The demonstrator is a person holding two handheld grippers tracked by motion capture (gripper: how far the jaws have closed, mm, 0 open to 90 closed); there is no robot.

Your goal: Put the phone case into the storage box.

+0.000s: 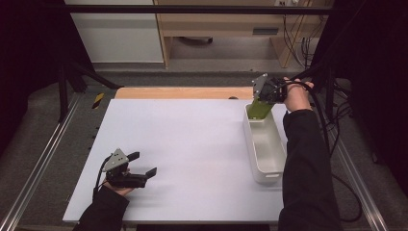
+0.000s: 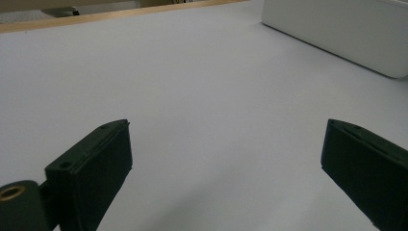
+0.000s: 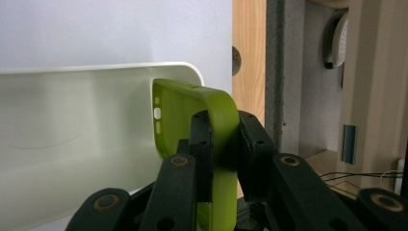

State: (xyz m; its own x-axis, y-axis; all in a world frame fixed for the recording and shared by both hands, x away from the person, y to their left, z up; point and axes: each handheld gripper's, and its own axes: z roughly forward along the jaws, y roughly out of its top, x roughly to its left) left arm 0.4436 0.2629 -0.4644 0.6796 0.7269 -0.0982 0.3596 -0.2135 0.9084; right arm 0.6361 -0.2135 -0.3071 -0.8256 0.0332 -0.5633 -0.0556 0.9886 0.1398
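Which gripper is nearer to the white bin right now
Right. The right gripper holds a green phone case over the far end of the white bin. The left gripper sits open across the table, well apart from it.

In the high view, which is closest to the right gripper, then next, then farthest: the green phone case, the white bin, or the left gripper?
1. Green phone case: clamped in the right gripper, over the bin's far end.
2. White bin: right below it, along the table's right side.
3. Left gripper: farthest, at the near left of the table.
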